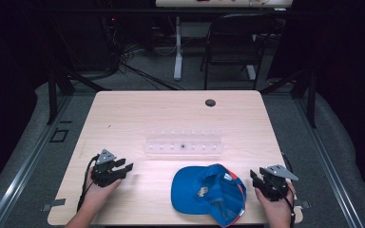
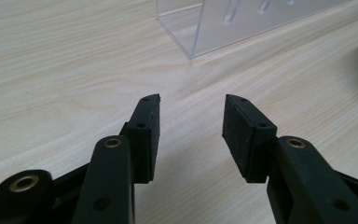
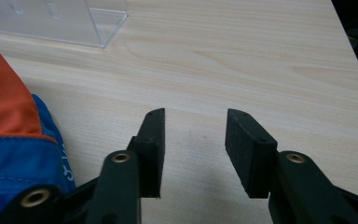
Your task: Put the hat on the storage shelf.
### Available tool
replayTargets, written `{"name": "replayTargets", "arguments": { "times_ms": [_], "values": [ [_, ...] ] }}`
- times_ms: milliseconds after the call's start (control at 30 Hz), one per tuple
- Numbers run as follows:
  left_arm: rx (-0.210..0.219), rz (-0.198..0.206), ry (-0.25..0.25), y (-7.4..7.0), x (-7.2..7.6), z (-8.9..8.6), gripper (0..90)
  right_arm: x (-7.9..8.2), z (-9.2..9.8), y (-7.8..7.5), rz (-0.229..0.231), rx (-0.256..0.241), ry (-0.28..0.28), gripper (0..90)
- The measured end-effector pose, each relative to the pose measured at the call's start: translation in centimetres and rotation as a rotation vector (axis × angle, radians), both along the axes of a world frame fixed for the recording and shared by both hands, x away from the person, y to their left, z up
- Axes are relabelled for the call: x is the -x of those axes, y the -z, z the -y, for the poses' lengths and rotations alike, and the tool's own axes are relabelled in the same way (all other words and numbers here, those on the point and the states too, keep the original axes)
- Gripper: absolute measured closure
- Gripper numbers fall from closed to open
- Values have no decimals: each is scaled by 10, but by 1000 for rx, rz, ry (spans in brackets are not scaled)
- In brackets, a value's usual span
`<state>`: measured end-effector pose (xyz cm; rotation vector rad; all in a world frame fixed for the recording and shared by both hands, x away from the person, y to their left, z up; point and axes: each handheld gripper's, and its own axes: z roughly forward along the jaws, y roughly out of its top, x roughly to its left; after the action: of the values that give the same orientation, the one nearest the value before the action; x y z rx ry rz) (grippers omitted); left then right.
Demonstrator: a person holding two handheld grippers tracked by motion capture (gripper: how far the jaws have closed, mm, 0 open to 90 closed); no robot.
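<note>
At the left of the table (image 1: 123, 109), one left gripper (image 1: 126, 166) is held low over the wood, its jaws parted with bare tabletop seen between them; nothing is grasped. In the left gripper view the two black pads (image 2: 148, 135) stand well apart, and one corner of the clear rack (image 2: 223, 25) is seen ahead of them.

Toward the middle, one clear plastic rack (image 1: 183, 142) lies on the table, carrying two rows of small pegs; the exact number of pegs cannot be told. One dark round hole (image 1: 210, 102) is set in the tabletop near the far edge.

Nearer the person, right of centre, one blue cap (image 1: 208, 194) with orange panels lies on the table, just in front of the rack and apart from it.

At the right, one right gripper (image 1: 256, 177) is held just beside the cap, not touching it. Its jaws are likewise released and empty. In the right gripper view the cap's blue and orange fabric (image 3: 14, 140) is seen at the left.
</note>
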<state>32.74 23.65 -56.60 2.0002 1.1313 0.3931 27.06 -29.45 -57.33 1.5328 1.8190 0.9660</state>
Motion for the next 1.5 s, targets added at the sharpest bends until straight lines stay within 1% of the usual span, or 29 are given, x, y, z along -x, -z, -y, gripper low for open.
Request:
{"name": "replayTargets", "arguments": {
  "times_ms": [67, 100, 133, 167, 200, 233, 267, 300, 333, 367, 433, 467, 500, 567, 633, 700, 767, 800, 867, 900, 933, 1000, 1067, 1133, 1200, 1267, 1333, 1467, 1500],
  "values": [
    [-4, 4, -7, 0, 1, 1, 560, 1, 1, -1, 9, -17, 5, 613],
    [3, 4, -7, 0, 1, 1, 551, 2, 2, -2, 15, -30, 9, 620],
    [5, 5, -8, 1, 1, 1, 534, 3, 3, -4, 8, -43, 10, 621],
    [1, -2, -7, 1, 1, 2, 513, 4, 2, -4, -9, -53, -3, 614],
    [2, -7, -7, 1, 2, 2, 509, 4, 2, -4, -23, -47, -10, 600],
    [2, -7, -7, 1, 2, 2, 502, 4, 2, -4, -23, -47, -10, 600],
    [12, -5, -12, 1, 3, 3, 502, 4, 1, -4, -27, -44, -6, 591],
    [14, -4, -9, 1, 3, 3, 497, 4, 0, -4, -47, -33, -6, 577],
    [10, -3, -11, 0, 4, 3, 494, 4, -1, -3, -50, -34, -6, 560],
    [9, 1, -11, -1, 4, 3, 490, 4, -2, -4, -59, -37, -5, 524],
    [20, 6, -13, -3, 5, 3, 484, 3, -4, -7, -76, -43, -28, 512],
    [16, 12, -10, -3, 5, 2, 481, 3, -5, -9, -81, -45, -35, 512],
    [12, 12, -14, -3, 5, 2, 480, 3, -5, -11, -93, -45, -38, 514],
    [19, 4, -15, -3, 4, 1, 473, 3, -7, -16, -111, -53, -43, 554],
    [22, 6, -12, -3, 3, 0, 477, 3, -6, -22, -159, -80, -63, 566],
    [23, 6, -12, -3, 4, 0, 490, 3, -7, -28, -170, -84, -68, 586],
    [20, 5, -12, -3, 4, 0, 498, 4, -7, -34, -194, -89, -93, 587],
    [19, 4, -8, -3, 5, 1, 503, 5, -8, -36, -194, -94, -95, 587],
    [10, 7, -8, -3, 5, 1, 505, 6, -8, -42, -206, -94, -119, 584],
    [11, 6, -5, -3, 5, 1, 506, 6, -9, -43, -210, -94, -119, 585],
    [11, 8, -5, -4, 5, 1, 507, 7, -8, -46, -220, -84, -133, 585],
    [6, 10, -4, -4, 5, 1, 510, 7, -7, -48, -232, -84, -135, 587],
    [9, 7, -4, -3, 5, 0, 510, 7, -6, -49, -250, -100, -142, 586],
    [12, 7, -5, -3, 5, 0, 511, 8, -6, -51, -262, -112, -138, 592],
    [13, 9, -4, -3, 5, 1, 511, 9, -6, -53, -288, -128, -143, 595],
    [11, 7, 0, -3, 4, 1, 514, 10, -5, -58, -303, -132, -149, 595],
    [7, 4, 1, -3, 5, 1, 514, 10, -6, -59, -309, -139, -151, 593],
    [5, 5, 4, -2, 5, 3, 514, 12, -7, -64, -345, -155, -185, 612],
    [2, 3, 6, -2, 5, 3, 514, 13, -9, -65, -363, -157, -199, 613]
  ]
}}
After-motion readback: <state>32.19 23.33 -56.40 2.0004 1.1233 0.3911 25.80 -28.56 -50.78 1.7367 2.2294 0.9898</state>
